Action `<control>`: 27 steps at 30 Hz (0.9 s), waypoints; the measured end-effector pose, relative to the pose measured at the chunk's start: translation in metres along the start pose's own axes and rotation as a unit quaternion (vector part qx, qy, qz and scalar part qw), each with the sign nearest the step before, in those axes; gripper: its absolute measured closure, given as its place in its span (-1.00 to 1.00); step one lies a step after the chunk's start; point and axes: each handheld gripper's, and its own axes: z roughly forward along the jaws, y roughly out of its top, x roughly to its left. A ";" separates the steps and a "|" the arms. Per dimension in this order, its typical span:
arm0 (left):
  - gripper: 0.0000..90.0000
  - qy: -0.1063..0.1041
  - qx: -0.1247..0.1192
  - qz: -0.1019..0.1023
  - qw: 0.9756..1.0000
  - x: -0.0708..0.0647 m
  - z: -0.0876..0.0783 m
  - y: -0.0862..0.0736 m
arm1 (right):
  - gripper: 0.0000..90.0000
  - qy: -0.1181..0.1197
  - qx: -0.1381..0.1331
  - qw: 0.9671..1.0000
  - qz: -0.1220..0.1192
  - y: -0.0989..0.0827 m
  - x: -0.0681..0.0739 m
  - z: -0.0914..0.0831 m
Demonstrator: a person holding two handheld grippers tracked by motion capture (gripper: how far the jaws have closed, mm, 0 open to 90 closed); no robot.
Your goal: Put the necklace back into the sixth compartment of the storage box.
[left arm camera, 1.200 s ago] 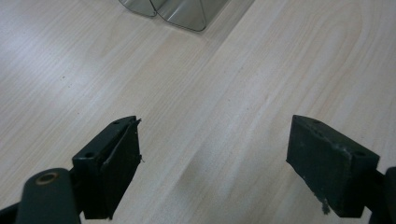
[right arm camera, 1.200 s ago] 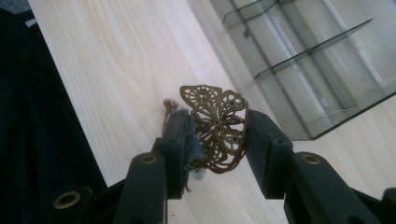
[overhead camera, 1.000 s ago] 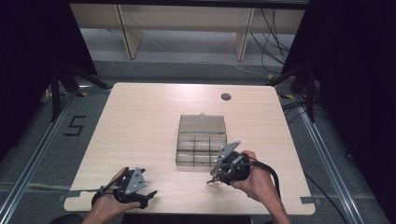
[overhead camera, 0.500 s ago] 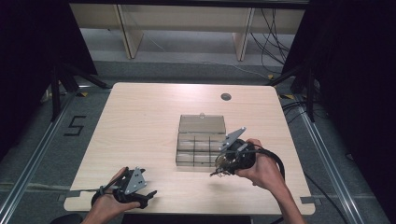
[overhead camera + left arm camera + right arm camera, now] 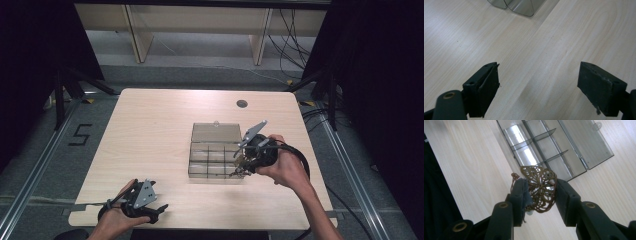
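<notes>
Left gripper (image 5: 161,208) sits at the near table (image 5: 150,130) edge, jaws spread wide over bare wood, nothing in them. Further in, the right gripper (image 5: 540,192) is clamped on a bronze filigree butterfly piece (image 5: 539,188), pinched between both jaws, held just at the near right corner of the clear compartment box (image 5: 215,156), lid (image 5: 216,132) flipped open behind.

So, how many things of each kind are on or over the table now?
Grippers: 2, left gripper, right gripper
Clear compartment box: 1
Bronze butterfly ornament: 1
Total: 4
</notes>
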 end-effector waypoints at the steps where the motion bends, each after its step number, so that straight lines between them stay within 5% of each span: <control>1: -0.62 0.000 -0.001 0.000 1.000 0.000 0.000 0.000 | 0.38 0.000 0.000 1.000 0.000 0.000 0.000 0.000; 15: -0.62 -0.003 0.001 0.001 1.000 0.000 0.000 0.000 | 0.38 -0.004 0.022 1.000 0.000 0.014 -0.019 0.015; 27: -0.62 0.001 0.004 0.007 1.000 0.001 0.000 0.000 | 0.38 0.010 0.047 0.999 0.005 0.025 -0.028 0.045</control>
